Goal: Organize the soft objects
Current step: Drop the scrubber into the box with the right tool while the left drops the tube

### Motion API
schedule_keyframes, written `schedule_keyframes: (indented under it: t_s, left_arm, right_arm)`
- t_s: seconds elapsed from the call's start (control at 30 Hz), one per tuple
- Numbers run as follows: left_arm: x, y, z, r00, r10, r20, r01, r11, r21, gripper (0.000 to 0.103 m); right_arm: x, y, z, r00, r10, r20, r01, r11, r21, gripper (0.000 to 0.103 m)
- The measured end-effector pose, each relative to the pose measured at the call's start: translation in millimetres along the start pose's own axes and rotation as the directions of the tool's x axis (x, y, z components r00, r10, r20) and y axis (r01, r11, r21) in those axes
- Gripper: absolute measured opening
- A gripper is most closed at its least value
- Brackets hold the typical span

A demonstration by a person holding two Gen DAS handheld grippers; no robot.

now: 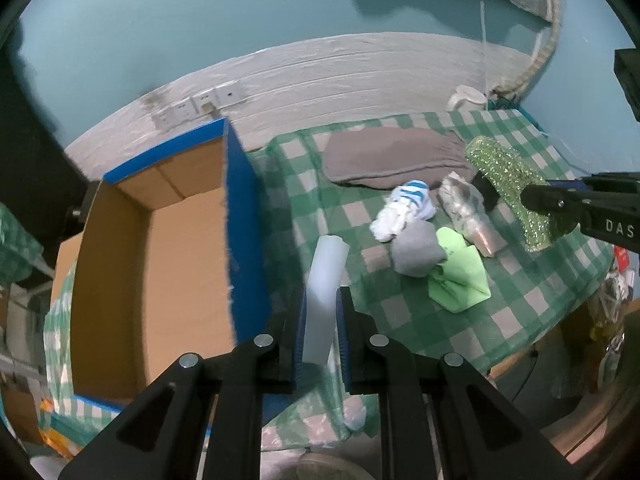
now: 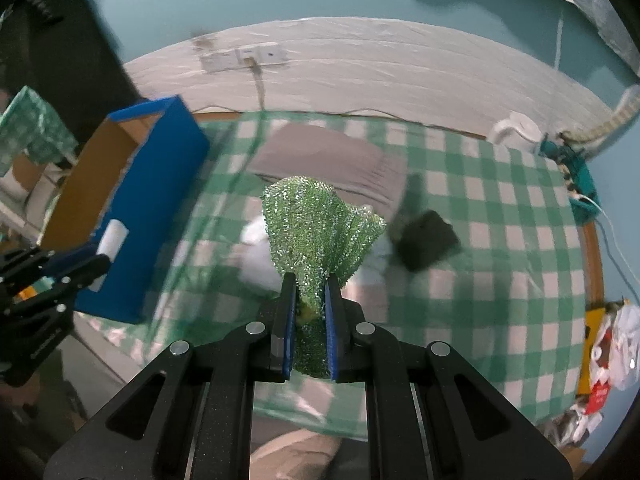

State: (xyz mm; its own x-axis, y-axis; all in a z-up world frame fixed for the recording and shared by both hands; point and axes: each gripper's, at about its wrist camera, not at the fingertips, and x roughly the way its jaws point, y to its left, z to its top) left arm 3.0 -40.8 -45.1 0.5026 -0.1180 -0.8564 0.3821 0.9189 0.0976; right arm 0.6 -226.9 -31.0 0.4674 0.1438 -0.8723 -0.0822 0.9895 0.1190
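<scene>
Your left hand-held gripper (image 1: 322,320) is closed almost fully on a white foam strip (image 1: 325,292), pinched upright between its blue pads, raised above the tabletop (image 1: 540,300) just beside the blue wall of the open cardboard box (image 1: 176,240). The box's brown inside shows no contents in the part you can see.

Your right hand-held gripper (image 2: 311,312) is clamped tight on a sparkly green mesh cloth (image 2: 316,224), which fans out above the pads, lifted clear of the green checked cover.

Still lying on the tabletop, in the left wrist view: a flat grey fabric pouch (image 1: 392,158) toward the back, a white sock with blue stripes (image 1: 404,208), a rolled grey sock (image 1: 416,252) touching a light green cloth (image 1: 460,276), and a crumpled clear plastic bag (image 1: 468,212). A dark soft item (image 2: 426,242) sits to the right of the mesh cloth in the right wrist view, too blurred to name.
</scene>
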Motion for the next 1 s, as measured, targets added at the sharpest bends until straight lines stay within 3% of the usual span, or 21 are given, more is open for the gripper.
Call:
schedule_keyframes:
  t_s: [0.7, 1.0]
  left_arm:
    - [-22.8, 85.3, -22.8, 0.995, 0.092, 0.03, -0.085, 0.981, -0.174, 0.015]
    - [-7.7, 135.6, -38.8, 0.991, 0.132, -0.003, -0.128, 0.955, -0.269, 0.015]
  right_arm:
    - [9.8, 150.7, 49.8, 0.99, 0.138, -0.017, -0.139, 0.976, -0.169, 0.011]
    - [34.8, 198.8, 59.8, 0.982, 0.175, -0.067, -0.186, 0.959, -0.213, 0.011]
